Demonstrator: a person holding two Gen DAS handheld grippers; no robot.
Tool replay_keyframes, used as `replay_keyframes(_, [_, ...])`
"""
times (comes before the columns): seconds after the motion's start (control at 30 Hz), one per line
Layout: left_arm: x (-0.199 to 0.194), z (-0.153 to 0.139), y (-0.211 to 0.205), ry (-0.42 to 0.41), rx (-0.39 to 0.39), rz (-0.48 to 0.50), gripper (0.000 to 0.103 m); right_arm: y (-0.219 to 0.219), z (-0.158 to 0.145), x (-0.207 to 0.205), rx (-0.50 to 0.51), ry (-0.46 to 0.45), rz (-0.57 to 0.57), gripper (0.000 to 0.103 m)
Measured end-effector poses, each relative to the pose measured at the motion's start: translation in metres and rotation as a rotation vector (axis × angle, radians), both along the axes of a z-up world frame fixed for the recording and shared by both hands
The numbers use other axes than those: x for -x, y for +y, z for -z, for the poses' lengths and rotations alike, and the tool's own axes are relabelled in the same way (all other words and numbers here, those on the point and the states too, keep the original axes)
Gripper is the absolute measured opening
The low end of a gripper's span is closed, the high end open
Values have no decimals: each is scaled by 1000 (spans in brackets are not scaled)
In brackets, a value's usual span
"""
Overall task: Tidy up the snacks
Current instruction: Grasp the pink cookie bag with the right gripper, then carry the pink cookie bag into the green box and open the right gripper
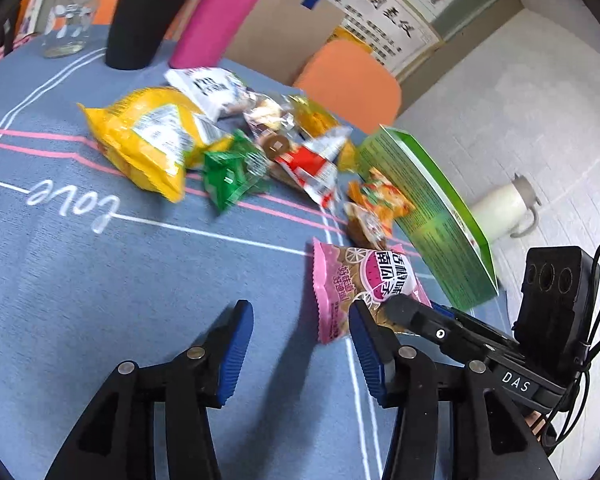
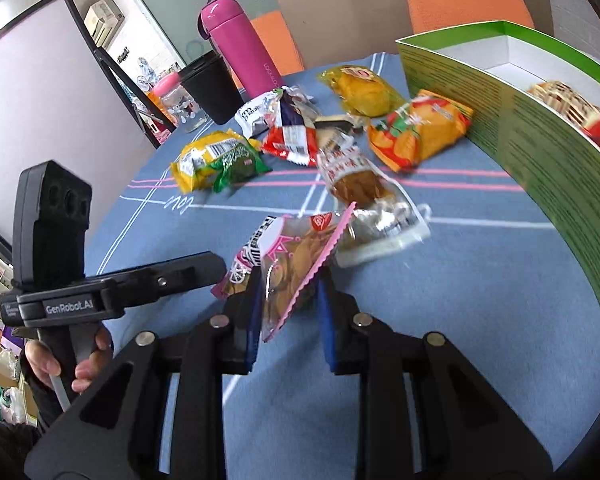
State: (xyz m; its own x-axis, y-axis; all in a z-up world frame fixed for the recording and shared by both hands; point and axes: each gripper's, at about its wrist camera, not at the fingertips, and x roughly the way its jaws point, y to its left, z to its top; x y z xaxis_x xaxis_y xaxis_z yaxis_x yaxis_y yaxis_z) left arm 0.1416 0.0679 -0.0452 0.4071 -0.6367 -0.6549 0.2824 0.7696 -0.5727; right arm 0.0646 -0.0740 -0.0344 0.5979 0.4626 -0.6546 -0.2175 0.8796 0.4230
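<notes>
A pink snack packet (image 2: 292, 256) with brown pieces inside is pinched upright in my right gripper (image 2: 290, 280), just above the blue tablecloth (image 2: 460, 320). In the left wrist view the same packet (image 1: 352, 276) lies to the right of my left gripper (image 1: 300, 308), which stands open over bare cloth with nothing between its fingers. A green open box (image 2: 540, 152) stands to the right and holds one packet (image 2: 572, 108). Several loose snacks lie beyond: a yellow bag (image 1: 148, 136), a green packet (image 1: 232, 172), an orange packet (image 2: 416, 132) and a clear packet (image 2: 384, 232).
A pink bottle (image 2: 240, 48), a black cup (image 2: 212, 88) and a glass jar (image 2: 180, 108) stand at the table's far side. Orange chairs (image 2: 468, 0) sit behind the table. A white kettle (image 1: 504, 208) is on the floor past the table edge. A person's hand (image 2: 88, 360) holds the left gripper.
</notes>
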Motion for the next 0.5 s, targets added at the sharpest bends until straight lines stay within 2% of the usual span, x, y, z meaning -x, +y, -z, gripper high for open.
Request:
replay_keyframes(0.1, [8,-1,-17,2,-8,62,51,-8,1,18,24,-7,13,27])
replay_keyframes(0.27, [22,-2,-48,23,19,175,51,-30,9,35,-24,14,48,27])
replay_keyframes(0.43, [30,-4,-72,29,24,227,51,-50,18,43,-110,50,101,28])
replay_keyframes(0.5, [31,-5,-79,24,13,226,50,-55,17,46,-112,44,114,28])
